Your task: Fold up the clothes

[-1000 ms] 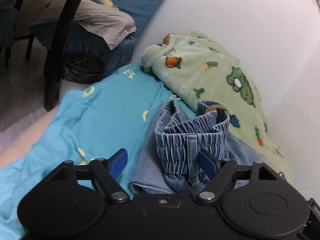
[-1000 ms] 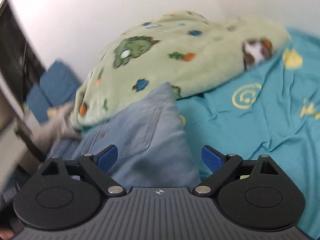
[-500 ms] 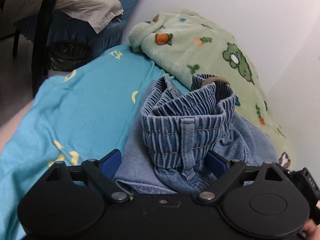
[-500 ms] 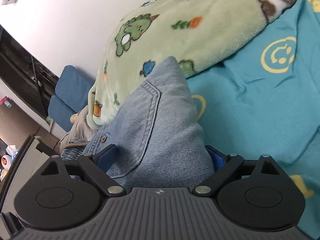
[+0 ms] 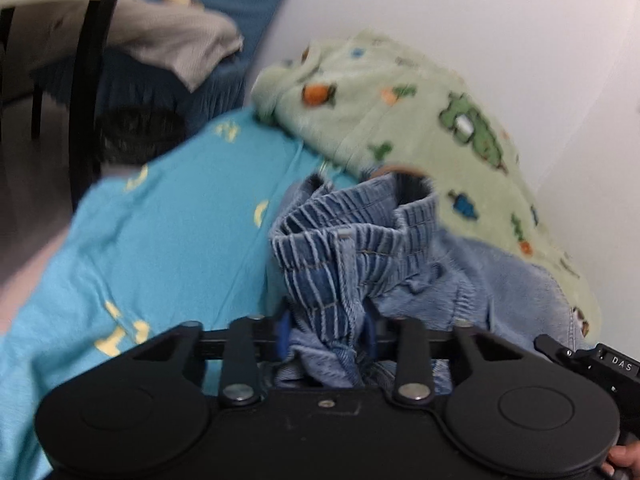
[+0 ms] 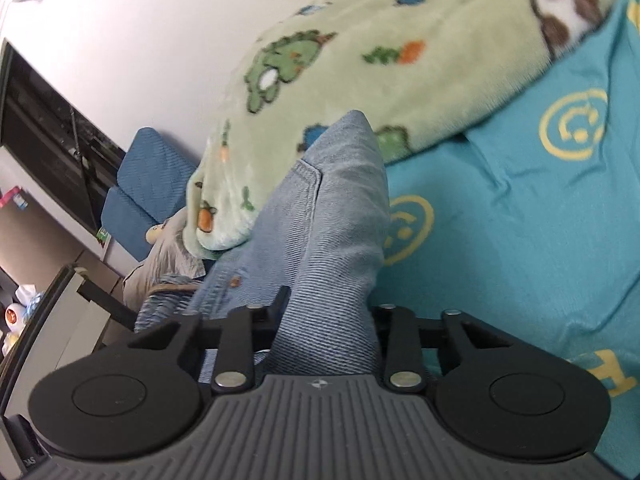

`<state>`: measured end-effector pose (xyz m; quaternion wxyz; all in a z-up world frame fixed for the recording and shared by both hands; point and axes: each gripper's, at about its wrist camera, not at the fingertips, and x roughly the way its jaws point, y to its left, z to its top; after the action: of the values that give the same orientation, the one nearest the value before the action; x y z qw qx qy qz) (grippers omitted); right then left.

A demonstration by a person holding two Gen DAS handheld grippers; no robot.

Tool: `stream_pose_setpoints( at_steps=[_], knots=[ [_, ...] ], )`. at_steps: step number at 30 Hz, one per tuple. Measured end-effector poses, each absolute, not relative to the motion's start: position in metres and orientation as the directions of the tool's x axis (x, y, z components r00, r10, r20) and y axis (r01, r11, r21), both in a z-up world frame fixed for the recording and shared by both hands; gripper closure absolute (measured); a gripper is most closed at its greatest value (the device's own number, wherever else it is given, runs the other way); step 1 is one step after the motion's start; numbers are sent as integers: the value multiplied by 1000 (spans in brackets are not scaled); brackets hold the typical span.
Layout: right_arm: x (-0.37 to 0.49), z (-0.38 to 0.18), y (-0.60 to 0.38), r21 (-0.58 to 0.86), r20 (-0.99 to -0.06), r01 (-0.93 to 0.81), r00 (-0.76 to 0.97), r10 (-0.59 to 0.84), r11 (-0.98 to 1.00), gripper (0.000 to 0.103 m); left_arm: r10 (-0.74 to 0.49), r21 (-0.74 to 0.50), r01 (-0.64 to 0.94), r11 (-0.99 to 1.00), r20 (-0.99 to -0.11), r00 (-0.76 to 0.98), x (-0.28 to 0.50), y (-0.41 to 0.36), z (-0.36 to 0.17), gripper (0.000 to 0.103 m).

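Observation:
A pair of light blue jeans point(image 5: 472, 280) lies on a turquoise bedsheet point(image 5: 168, 232). In the left wrist view its gathered elastic waistband point(image 5: 352, 240) bunches up between the blue pads of my left gripper point(image 5: 326, 330), whose jaws are closing and pinch the cloth. In the right wrist view the jeans' leg point(image 6: 336, 240) rises as a ridge out of my right gripper point(image 6: 328, 320), whose jaws are closing and squeeze the denim; its pads are hidden by the fabric.
A pale green fleece blanket point(image 5: 420, 128) with cartoon prints point(image 6: 360, 48) lies bunched against the white wall just behind the jeans. Beyond the bed's far edge stand a blue sofa point(image 6: 148, 184) with a grey garment, a black wastebasket point(image 5: 136, 136) and dark furniture legs.
Both grippers stood wide around the jeans and have drawn their jaws in onto the cloth, the left on the waistband, the right on the leg. Both views shifted slightly.

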<state>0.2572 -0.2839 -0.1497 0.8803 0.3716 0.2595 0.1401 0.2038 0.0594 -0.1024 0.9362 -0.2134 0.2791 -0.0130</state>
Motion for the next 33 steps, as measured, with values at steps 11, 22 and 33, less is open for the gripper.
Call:
stream_pose_setpoints(
  at_steps=[11, 22, 33],
  knots=[
    [207, -74, -282, 678, -354, -52, 851, 387, 733, 83, -203, -447, -16, 894, -438, 876, 152, 51, -45, 79],
    [80, 16, -348, 614, -265, -21, 936, 231, 789, 82, -438, -474, 259, 842, -320, 840, 93, -39, 17, 79],
    [-98, 29, -490, 520, -249, 199, 966, -76, 830, 82, -723, -423, 600, 679, -247, 645, 44, -233, 28, 79]
  ],
)
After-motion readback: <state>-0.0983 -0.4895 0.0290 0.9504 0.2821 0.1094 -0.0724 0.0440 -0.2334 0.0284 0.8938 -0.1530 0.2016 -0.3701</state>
